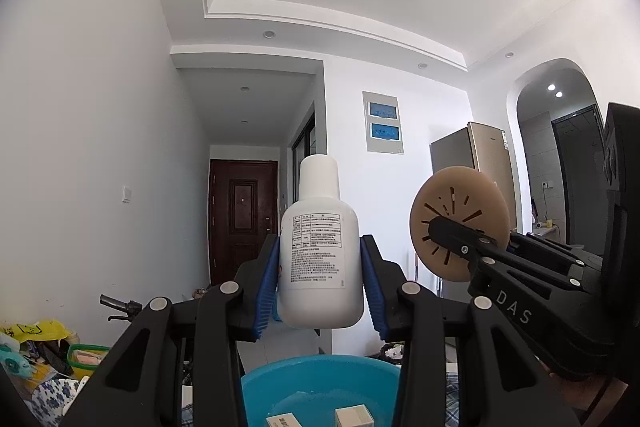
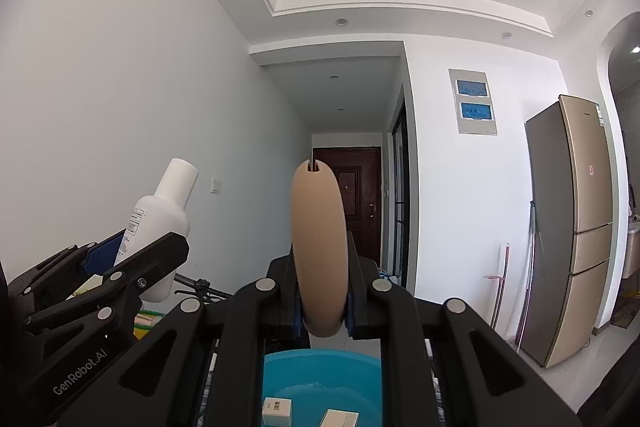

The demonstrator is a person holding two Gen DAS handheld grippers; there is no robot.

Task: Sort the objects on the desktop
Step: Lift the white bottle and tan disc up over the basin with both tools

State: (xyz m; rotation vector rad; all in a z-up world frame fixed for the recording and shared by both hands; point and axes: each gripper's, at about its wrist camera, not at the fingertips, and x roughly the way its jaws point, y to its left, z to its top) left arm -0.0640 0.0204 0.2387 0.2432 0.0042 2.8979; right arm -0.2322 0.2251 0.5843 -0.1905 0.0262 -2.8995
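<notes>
Both tools are up in the air, and each has something in its grip. The left gripper (image 1: 320, 267) has its blue-padded fingers (image 1: 267, 291) clamped on a white bottle (image 1: 320, 259), dead centre of the left view: a plump body, a tall white cap standing upright, and a label packed with small black print facing the camera. In the right view the same bottle (image 2: 160, 223) sits at left, leaning a little to the right.

The right gripper (image 2: 322, 291) has its fingers pressed tight on a tan disc (image 2: 318, 251), seen edge-on in the middle of its own frame, with a small notch at the top. From the left view, at right, the disc (image 1: 460, 223) shows its round face, cut with dark slots radiating from the middle.

Below both, at the bottom centre, a blue basin (image 1: 320, 379) holds two small boxes (image 1: 354, 415).
</notes>
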